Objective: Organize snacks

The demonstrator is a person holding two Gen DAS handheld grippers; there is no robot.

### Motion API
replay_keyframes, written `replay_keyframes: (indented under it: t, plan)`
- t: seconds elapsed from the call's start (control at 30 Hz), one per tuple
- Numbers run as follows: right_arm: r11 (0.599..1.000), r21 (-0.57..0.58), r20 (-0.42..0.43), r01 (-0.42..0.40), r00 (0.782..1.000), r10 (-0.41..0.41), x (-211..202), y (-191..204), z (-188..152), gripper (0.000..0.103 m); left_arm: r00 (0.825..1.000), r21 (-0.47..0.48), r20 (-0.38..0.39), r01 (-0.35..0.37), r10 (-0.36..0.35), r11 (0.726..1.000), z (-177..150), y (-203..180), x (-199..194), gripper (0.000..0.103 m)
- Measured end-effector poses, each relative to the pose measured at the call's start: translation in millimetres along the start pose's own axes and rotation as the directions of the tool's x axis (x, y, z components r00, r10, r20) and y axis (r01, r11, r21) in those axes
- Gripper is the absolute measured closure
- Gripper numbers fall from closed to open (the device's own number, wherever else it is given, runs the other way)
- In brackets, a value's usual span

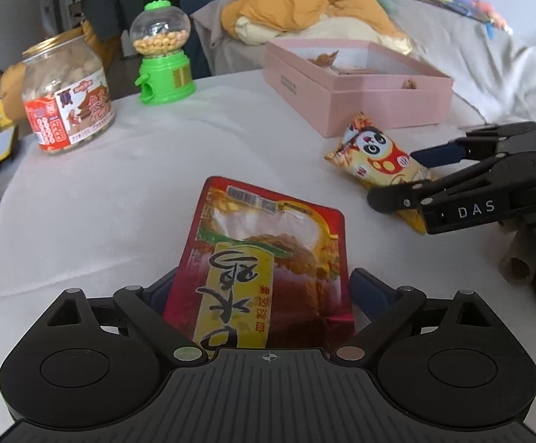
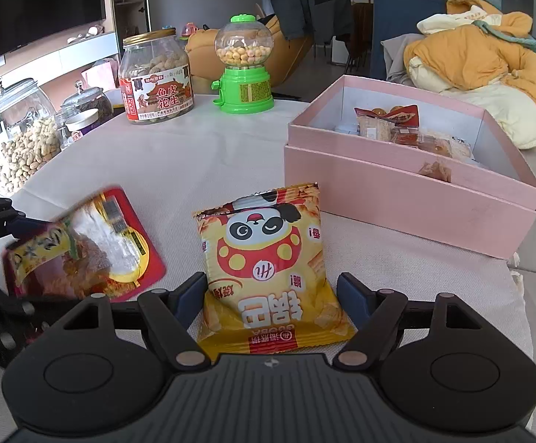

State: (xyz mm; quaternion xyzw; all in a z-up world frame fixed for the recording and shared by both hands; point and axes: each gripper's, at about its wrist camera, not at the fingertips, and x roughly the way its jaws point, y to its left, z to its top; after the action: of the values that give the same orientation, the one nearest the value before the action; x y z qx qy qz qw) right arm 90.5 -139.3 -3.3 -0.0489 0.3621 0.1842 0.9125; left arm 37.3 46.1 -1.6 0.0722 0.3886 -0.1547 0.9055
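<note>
A red snack pouch [image 1: 268, 258] sits between the fingers of my left gripper [image 1: 262, 288], which is closed on its sides; in the right wrist view the pouch [image 2: 83, 247] is tilted and blurred. A yellow panda snack bag [image 2: 268, 269] lies on the white tablecloth between the fingers of my right gripper [image 2: 271, 295], which is open with gaps on both sides. The bag [image 1: 378, 158] and right gripper [image 1: 408, 173] also show in the left wrist view. An open pink box [image 2: 397, 192] holding several snacks stands behind the bag, at the right.
A peanut jar [image 2: 157, 77] and a green candy dispenser [image 2: 244, 66] stand at the table's far side. Glass jars of peanuts [image 2: 13, 140] stand at the left. An orange blanket [image 2: 489, 59] lies beyond the box. The table edge [image 2: 518, 273] is close at the right.
</note>
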Motion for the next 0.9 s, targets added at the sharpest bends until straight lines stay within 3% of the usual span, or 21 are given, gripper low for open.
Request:
replay_keyframes:
  t: [0.1,0.2,0.33,0.37,0.4,0.43,0.47,0.53,0.6,0.9]
  plan:
    - [1.0,-0.001,-0.001,0.0,1.0,0.0,0,0,0,0.026,1.0,-0.023,-0.009,-0.025,0.025,0.999,1,-5,-1,0.009]
    - [1.0,-0.002,-0.011,-0.01,1.0,0.01,3,-1,4,0.025,1.0,-0.05,0.001,-0.012,0.012,0.999,1,-7,-8,0.022]
    - [0.999,-0.035,-0.027,-0.024,0.999,0.023,12,-5,16,0.026,0.999,-0.107,0.04,0.016,-0.012,0.994,-1,-5,-17,0.042]
    - [0.999,-0.048,-0.036,-0.022,0.999,0.02,17,-6,20,0.026,0.999,-0.124,0.049,0.018,-0.012,0.992,-2,-3,-19,0.053]
    - [0.998,-0.054,-0.052,-0.022,0.998,0.019,22,-8,24,0.026,0.998,-0.14,0.056,0.027,-0.02,0.99,-1,-1,-21,0.058]
    - [0.998,-0.054,-0.062,-0.025,0.998,0.022,24,-9,28,0.028,0.997,-0.155,0.062,0.045,-0.036,0.987,-1,1,-22,0.061]
    - [0.998,-0.056,-0.074,-0.028,0.997,0.024,23,-10,31,0.037,0.996,-0.166,0.068,0.062,-0.051,0.984,-2,1,-24,0.072]
    - [0.997,-0.074,-0.077,-0.017,0.997,0.012,12,-10,36,0.04,0.994,-0.171,0.084,0.089,-0.075,0.981,-1,0,-27,0.074]
    - [0.995,-0.098,-0.041,0.005,0.999,-0.009,-7,-9,35,0.043,0.994,-0.149,0.087,0.072,-0.06,0.986,1,-6,-28,0.075]
    - [0.991,-0.118,0.041,0.058,0.998,-0.054,-78,-28,19,0.042,0.99,-0.106,0.121,0.088,-0.075,0.99,12,-26,-40,0.078]
